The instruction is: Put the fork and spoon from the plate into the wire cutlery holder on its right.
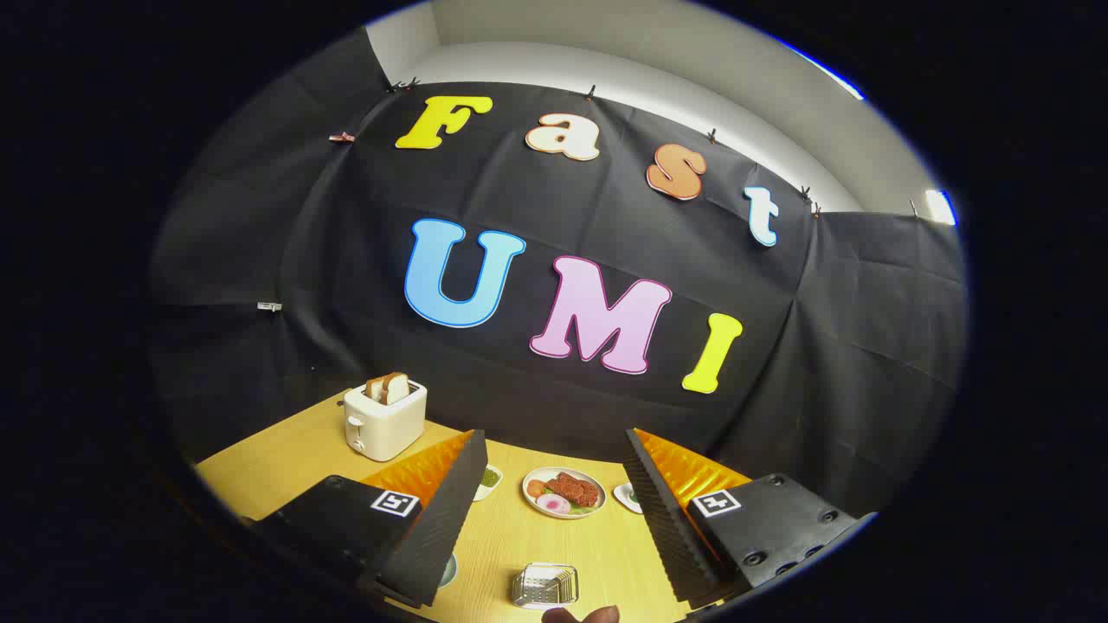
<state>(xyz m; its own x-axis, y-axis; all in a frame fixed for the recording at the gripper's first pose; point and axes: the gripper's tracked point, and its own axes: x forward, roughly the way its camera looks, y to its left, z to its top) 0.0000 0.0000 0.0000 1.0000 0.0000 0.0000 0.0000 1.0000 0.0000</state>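
Wire cutlery holder [544, 586] sits on the wooden bench [286, 463] at its near edge, low between the two fingers of the gripper [548, 450], with a person's fingertips [582, 615] just showing beside it at the very near edge. The tongs are released: the fingers stand wide apart, holding nothing, raised above the bench. Farther in, between the fingers and toward the bench's far edge, rests a round plate [563, 492] carrying toy food in red, pink and green; whether a fork or spoon lies on it is too small to tell. A small white dish [488, 480] with something green peeks out just beside the left finger, and another small dish [628, 497] shows against the right finger. At the far left corner of the bench stands a white toaster [384, 420] with two slices of bread [388, 388] upright in its slots.
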